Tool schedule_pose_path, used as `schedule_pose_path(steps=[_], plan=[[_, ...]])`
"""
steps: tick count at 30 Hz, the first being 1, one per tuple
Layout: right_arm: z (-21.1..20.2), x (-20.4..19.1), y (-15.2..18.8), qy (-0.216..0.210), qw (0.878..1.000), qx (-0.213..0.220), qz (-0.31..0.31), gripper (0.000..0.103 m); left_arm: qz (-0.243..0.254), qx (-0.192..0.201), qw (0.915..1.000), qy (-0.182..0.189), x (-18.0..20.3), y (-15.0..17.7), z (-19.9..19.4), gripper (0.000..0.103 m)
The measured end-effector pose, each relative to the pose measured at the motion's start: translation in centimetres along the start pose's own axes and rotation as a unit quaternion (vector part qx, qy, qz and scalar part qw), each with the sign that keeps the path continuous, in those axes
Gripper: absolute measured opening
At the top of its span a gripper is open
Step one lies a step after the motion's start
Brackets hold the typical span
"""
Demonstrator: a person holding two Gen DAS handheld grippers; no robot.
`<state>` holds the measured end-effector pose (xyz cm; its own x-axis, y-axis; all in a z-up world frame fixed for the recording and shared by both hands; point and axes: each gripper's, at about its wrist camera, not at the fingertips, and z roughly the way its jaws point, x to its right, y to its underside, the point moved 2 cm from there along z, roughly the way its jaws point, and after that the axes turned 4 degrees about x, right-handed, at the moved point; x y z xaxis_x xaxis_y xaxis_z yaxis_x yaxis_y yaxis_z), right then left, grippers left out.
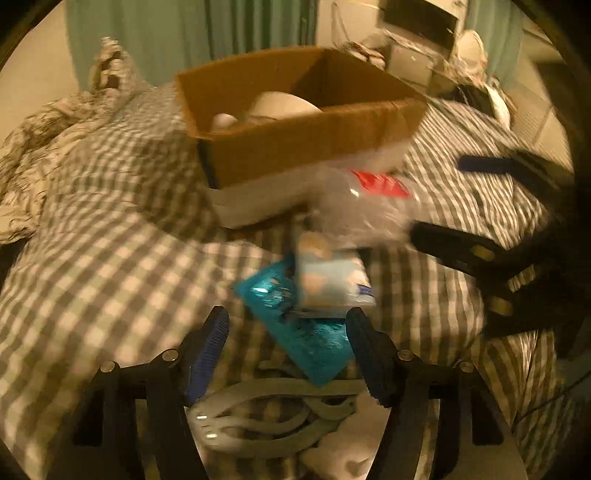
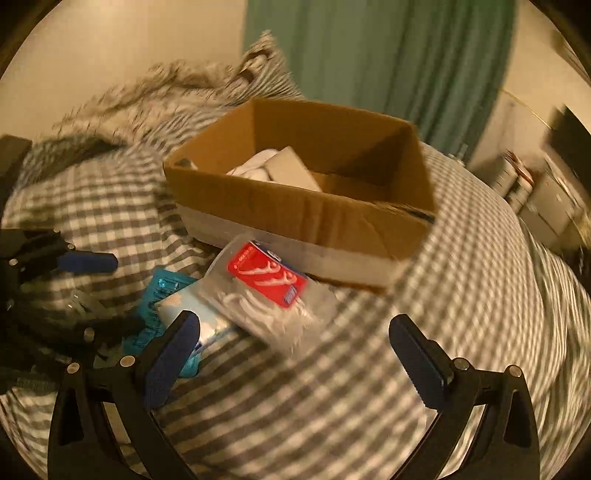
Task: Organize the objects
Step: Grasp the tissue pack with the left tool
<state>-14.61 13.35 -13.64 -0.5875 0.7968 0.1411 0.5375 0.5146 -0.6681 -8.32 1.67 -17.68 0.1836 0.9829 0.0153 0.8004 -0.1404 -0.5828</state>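
An open cardboard box [image 1: 295, 155] [image 2: 295, 206] stands on the checked bedspread with white items inside. In front of it lie a clear bag with a red label [image 1: 373, 199] [image 2: 269, 280], a light blue tissue pack [image 1: 332, 280] [image 2: 192, 314] and a teal foil packet [image 1: 306, 343] [image 2: 155, 295]. My left gripper [image 1: 288, 325] is open, its fingers either side of the teal packet, above grey clothes pegs [image 1: 266, 417]. My right gripper [image 2: 295, 332] is open and empty over the bedspread just right of the bag; it also shows in the left wrist view [image 1: 480, 206].
The checked bedspread [image 2: 443, 295] covers the bed. A patterned blanket [image 1: 55, 122] is bunched at the back left. Green curtains [image 2: 388, 55] hang behind. A cluttered desk with a monitor [image 1: 421, 18] stands at the far right.
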Motion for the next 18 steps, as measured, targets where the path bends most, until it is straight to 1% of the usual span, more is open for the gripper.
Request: schedule_pose_path(steps=[2, 5, 9, 10, 11, 13, 15, 18], plan=[[1.5, 0.4, -0.3, 0.006, 1.000, -0.026, -0.011, 0.102, 0.016, -0.005, 0.9998, 0.014, 1.4, 0.1, 0.6, 0.068], [2.0, 1.6, 0.0, 0.015, 0.999, -0.033, -0.008, 0.102, 0.035, -0.013, 0.9989, 0.027, 3.2, -0.2, 2.1, 0.068], [1.6, 3.4, 0.8, 0.015, 0.999, -0.029, 0.022, 0.102, 0.042, -0.015, 0.9990, -0.003, 3.6, -1.1, 4.4, 0.069], [1.6, 3.6, 0.9, 0.018, 0.999, -0.028, 0.025, 0.102, 0.039, -0.015, 0.9991, -0.003, 3.4, -1.3, 4.7, 0.064], [1.6, 3.9, 1.0, 0.020, 0.999, -0.027, 0.027, 0.102, 0.031, -0.019, 0.9993, 0.011, 3.1, -1.5, 5.0, 0.053], [1.5, 4.1, 1.1, 0.021, 0.999, -0.023, 0.030, 0.102, 0.016, -0.019, 0.9993, 0.028, 2.4, -1.7, 5.1, 0.053], [1.2, 3.9, 1.1, 0.020, 0.999, -0.018, 0.027, 0.102, 0.012, -0.014, 0.9992, 0.034, 2.0, -1.7, 4.9, 0.052], [0.8, 3.2, 0.7, 0.013, 1.000, -0.008, 0.014, 0.102, 0.008, 0.001, 0.9998, 0.018, 1.1, -1.6, 3.9, 0.051]])
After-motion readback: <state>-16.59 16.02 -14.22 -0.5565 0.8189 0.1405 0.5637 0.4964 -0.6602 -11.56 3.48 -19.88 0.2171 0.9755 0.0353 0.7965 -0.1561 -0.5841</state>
